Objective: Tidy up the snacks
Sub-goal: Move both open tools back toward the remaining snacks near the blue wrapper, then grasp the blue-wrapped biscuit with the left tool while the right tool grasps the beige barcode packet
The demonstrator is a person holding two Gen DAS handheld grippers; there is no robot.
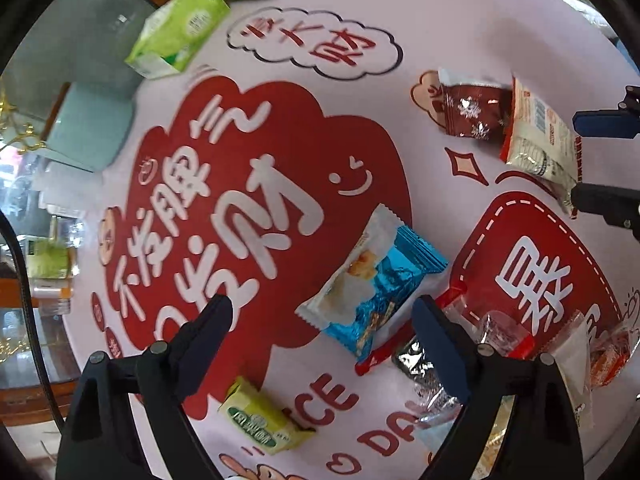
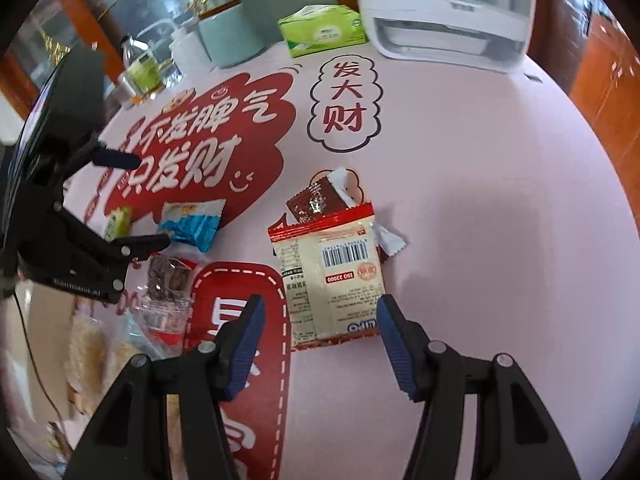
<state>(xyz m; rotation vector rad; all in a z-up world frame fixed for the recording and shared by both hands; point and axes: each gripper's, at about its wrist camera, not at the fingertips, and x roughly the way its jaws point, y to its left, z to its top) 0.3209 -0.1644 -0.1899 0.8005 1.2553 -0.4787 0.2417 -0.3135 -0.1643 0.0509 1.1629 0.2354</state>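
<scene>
On the pink printed tablecloth (image 2: 480, 160), the cream barcode snack packet (image 2: 332, 272) lies lengthwise straight ahead between the wide-open right gripper (image 2: 318, 312), seemingly nearer it than the empty, wide-open left gripper (image 1: 324, 312).

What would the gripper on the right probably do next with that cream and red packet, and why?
Probably ease forward and down, then close on the cream and red packet. The right gripper is open and holds nothing, and the packet's near edge lies between its fingertips. The packet overlaps a dark red sachet, so a gentle grab seems wise.
</scene>
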